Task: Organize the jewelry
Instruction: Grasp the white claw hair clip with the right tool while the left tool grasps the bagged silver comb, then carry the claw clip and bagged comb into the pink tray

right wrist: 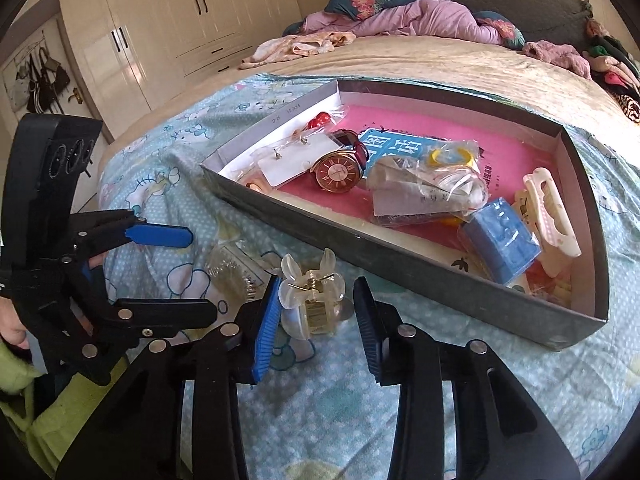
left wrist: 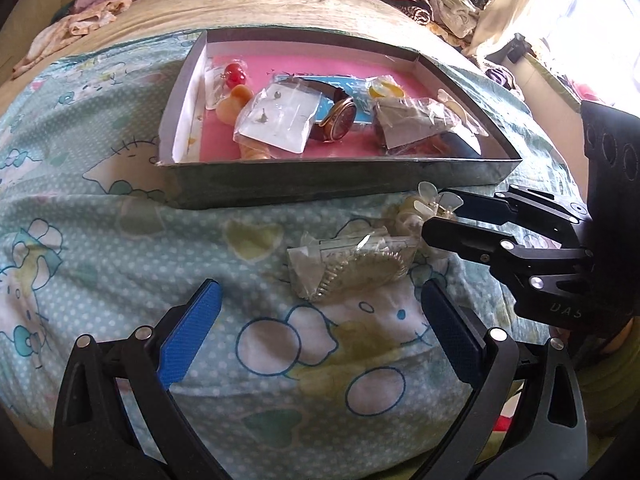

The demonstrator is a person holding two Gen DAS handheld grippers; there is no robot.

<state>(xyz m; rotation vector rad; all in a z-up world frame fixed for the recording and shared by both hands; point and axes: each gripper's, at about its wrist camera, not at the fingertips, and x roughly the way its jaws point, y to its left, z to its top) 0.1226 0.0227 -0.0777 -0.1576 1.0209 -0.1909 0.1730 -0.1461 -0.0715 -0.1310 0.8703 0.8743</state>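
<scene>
I found my right gripper clamped on the translucent plastic claw hair clip, presumably for transfer into the shallow grey cardboard tray. The clip sat on the patterned bedsheet beside the tray, teeth pointing up, spring axis lying crosswise. My left gripper hung unclenched, empty.

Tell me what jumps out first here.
A grey box on the bed, crammed with bagged jewelry, a rose-gold watch mid-pile. In front of it the right gripper grips a clear claw clip, while the left gripper hangs open near a bagged piece.
</scene>
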